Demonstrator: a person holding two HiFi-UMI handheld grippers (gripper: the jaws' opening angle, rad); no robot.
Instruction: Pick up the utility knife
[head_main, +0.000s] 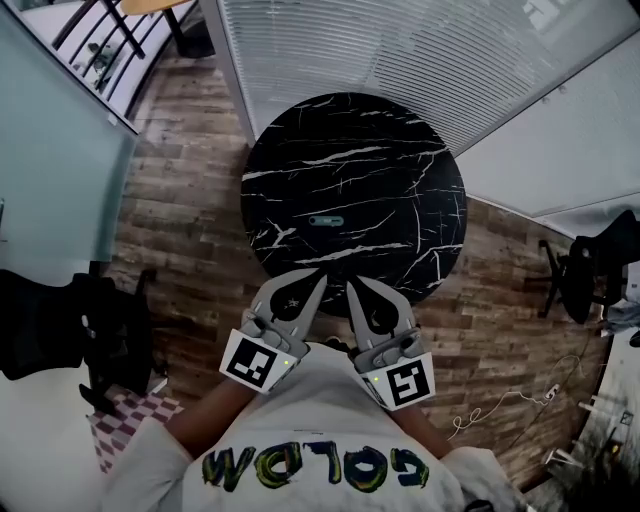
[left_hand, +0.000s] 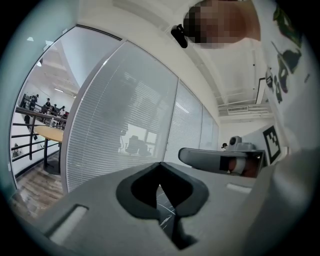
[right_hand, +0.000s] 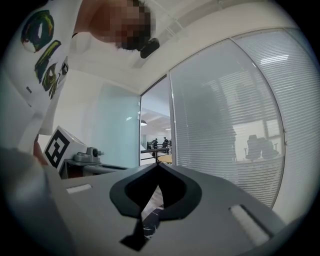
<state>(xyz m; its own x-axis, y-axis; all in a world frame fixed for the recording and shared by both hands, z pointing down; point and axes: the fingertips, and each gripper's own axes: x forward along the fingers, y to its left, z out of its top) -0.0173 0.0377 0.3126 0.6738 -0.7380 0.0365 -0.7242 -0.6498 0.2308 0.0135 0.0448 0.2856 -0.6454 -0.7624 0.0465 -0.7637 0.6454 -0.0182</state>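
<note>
Two grippers, left (head_main: 321, 274) and right (head_main: 349, 283), hang at the table's (head_main: 300, 150) near edge, both with jaws pressed together and empty. This looks like the approach. Next, one gripper must reach farther in, open, and straddle the knife (head_main: 326, 221) near the table's middle. The knife's long axis runs side to side, roughly along that edge. Which end holds the blade I can't tell.

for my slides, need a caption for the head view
Left gripper and right gripper, both shut, at the near edge of a black marble table, utility knife lying near its middle.
</note>
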